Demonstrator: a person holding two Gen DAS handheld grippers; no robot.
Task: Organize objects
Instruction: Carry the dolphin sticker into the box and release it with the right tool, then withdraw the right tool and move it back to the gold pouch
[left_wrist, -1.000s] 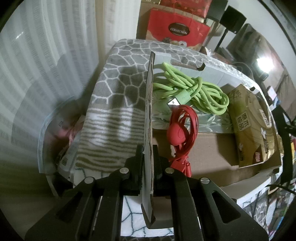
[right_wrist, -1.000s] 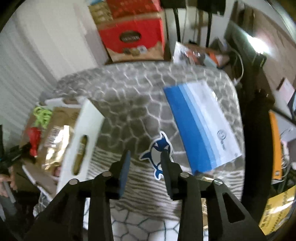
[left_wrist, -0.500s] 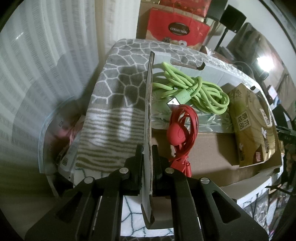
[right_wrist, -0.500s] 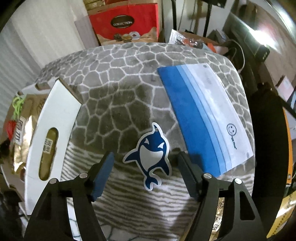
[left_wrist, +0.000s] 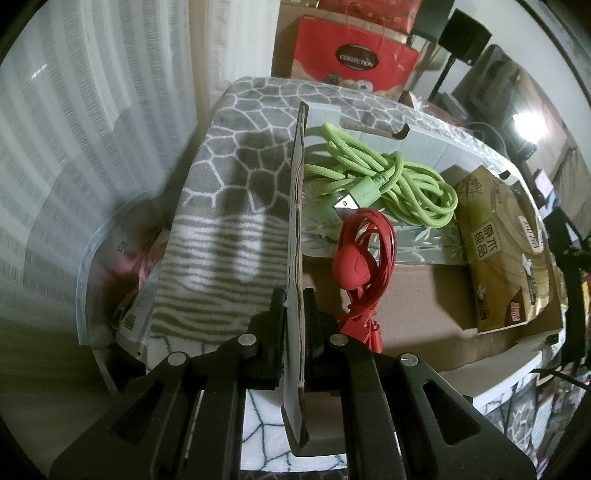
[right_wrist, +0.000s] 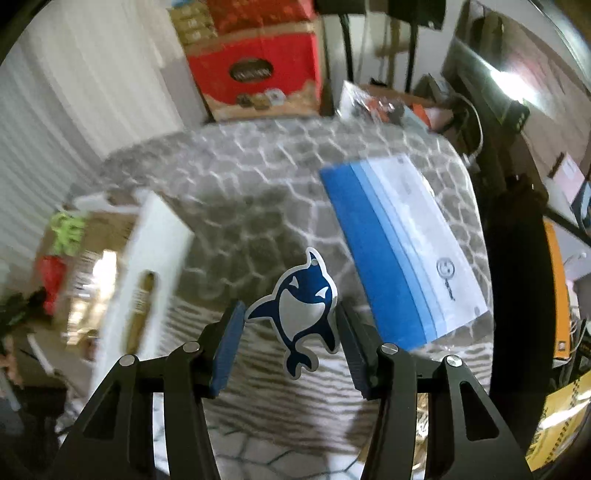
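Grey stone-patterned cloth (right_wrist: 258, 206) covers the work surface, with pale curtains to the left and a red gift box (left_wrist: 351, 59) behind it at twelve o'clock.

Starting at the left, the left gripper (left_wrist: 294, 306) is clamped on the upright side wall of the cardboard box (left_wrist: 424, 295), one finger outside and one inside. That grip probably steadies the box so it does not slide while things go in. To the right of that wall, inside the box, a coiled green cable (left_wrist: 388, 177) lies at about one o'clock, a red cable (left_wrist: 364, 258) rests just in front of it, touching its plug end, and a brown tissue pack (left_wrist: 506, 251) sits against the far right side at three o'clock.

In the right wrist view the same box shows blurred at nine o'clock. The right gripper (right_wrist: 290, 332) has its jaws spread apart on either side of the whale tag (right_wrist: 304, 314), a flat blue-and-white cut-out on the cloth. Whether the pads touch its edges cannot be told. I judge this to be the lining-up for a pinch, the tag being the next item for the box. At two o'clock a blue-and-white pouch (right_wrist: 399, 251) lies flat, near the tag but apart from it, and not yet collected.
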